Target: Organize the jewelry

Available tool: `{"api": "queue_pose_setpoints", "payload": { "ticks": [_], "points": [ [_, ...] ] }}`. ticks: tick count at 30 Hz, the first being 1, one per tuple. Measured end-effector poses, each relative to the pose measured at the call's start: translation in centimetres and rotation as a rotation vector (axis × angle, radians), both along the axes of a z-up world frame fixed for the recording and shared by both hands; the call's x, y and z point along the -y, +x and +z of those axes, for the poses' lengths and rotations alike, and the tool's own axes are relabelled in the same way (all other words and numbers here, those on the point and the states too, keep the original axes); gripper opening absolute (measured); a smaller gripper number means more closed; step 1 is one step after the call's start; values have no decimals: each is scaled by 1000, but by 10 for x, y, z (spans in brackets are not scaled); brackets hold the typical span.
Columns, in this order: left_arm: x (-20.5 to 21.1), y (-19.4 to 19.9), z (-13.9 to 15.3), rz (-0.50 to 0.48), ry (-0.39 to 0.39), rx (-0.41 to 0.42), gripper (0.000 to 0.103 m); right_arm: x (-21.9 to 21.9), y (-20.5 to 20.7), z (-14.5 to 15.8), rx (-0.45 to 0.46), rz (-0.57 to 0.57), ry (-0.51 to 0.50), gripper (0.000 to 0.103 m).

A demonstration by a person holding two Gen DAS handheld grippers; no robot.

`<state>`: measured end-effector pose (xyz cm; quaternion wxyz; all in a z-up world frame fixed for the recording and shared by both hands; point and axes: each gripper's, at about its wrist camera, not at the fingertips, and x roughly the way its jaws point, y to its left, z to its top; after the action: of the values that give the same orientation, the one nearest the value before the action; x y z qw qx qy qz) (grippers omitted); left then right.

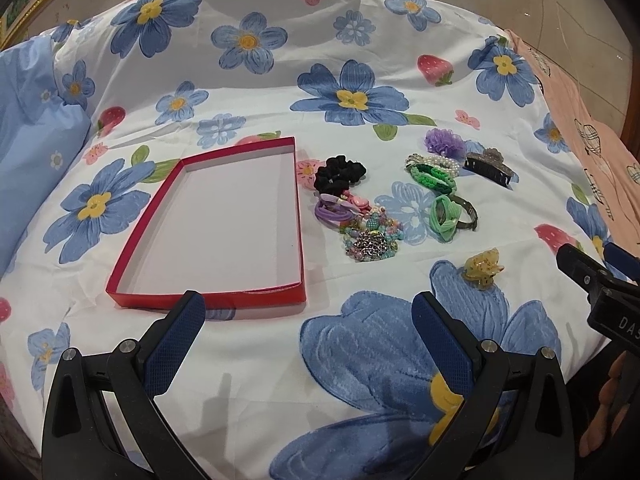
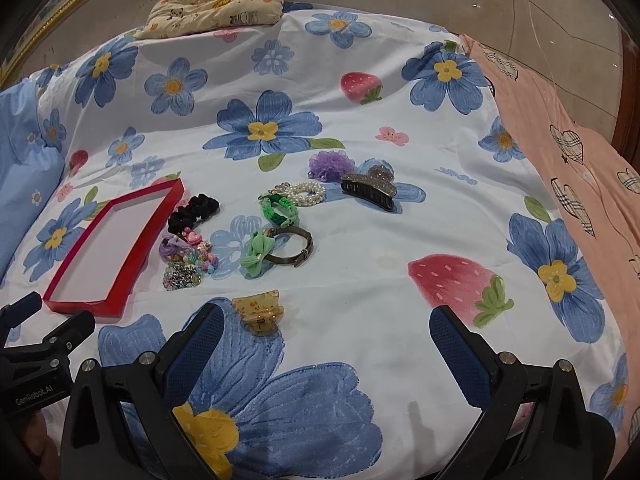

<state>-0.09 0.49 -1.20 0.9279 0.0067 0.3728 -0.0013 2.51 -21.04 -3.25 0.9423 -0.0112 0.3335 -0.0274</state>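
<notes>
Both cameras look forward and down over a flowered bedspread (image 1: 256, 92) from low and near. The left wrist view faces a red tray (image 1: 298, 216) ahead of its left finger; the right wrist view sits further right — the tray (image 2: 176, 196) lies far left of its fingers. Both share the jewelry cluster (image 1: 372, 236) beyond the fingertips.

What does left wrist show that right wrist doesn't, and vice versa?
Only the left wrist: the left claw's spread pads, the red tray's whole near wall, and fingers of a hand at the right edge.

Only the right wrist: the right claw's open pads, a large printed strawberry, and a cable on the floor.

Both: the empty tray, black scrunchie, beaded pile, green bow, dark hair clip, amber clip, floral sheet.
</notes>
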Motion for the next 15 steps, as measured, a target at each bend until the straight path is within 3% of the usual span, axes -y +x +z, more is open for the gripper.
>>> {"api": "queue_pose_setpoints", "payload": {
  "ticks": [15],
  "points": [
    [3, -6, 10, 4, 19, 47, 103, 3, -3, 6, 35, 18, 37, 103]
  ]
}}
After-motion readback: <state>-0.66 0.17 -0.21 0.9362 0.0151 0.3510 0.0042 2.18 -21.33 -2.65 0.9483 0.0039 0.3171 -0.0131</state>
